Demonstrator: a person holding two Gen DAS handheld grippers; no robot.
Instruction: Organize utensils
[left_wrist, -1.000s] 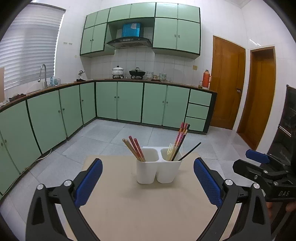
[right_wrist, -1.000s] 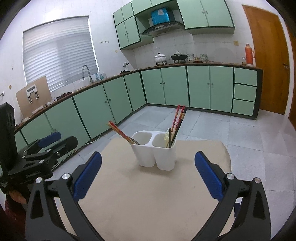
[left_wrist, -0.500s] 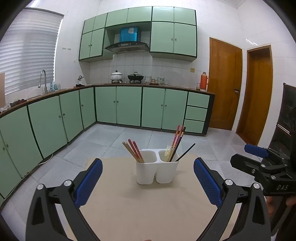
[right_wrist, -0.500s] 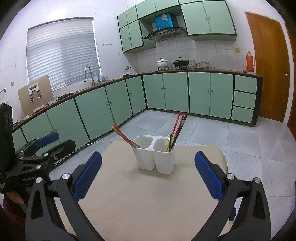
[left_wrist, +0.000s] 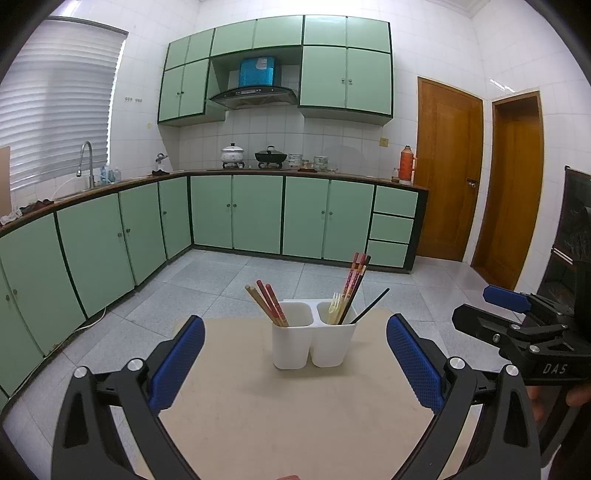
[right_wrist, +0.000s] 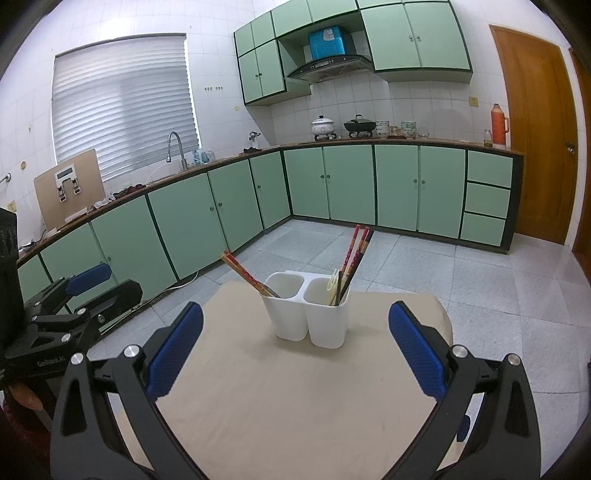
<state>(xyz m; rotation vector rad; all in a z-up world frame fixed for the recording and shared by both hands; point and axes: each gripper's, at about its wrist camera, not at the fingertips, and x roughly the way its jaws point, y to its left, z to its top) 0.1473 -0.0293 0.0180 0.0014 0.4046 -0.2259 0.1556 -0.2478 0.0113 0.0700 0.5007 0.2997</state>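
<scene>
Now drawn back and raised, the left gripper (left_wrist: 295, 365) and right gripper (right_wrist: 295, 350) hold textured blue jaws spread, empty. Farther off on the smooth beige table (left_wrist: 288, 417), the glossy white twin-cup holder (left_wrist: 312, 334) keeps every slim chopstick (left_wrist: 271, 306) and fork (left_wrist: 334, 308); sorting looks finished.
</scene>
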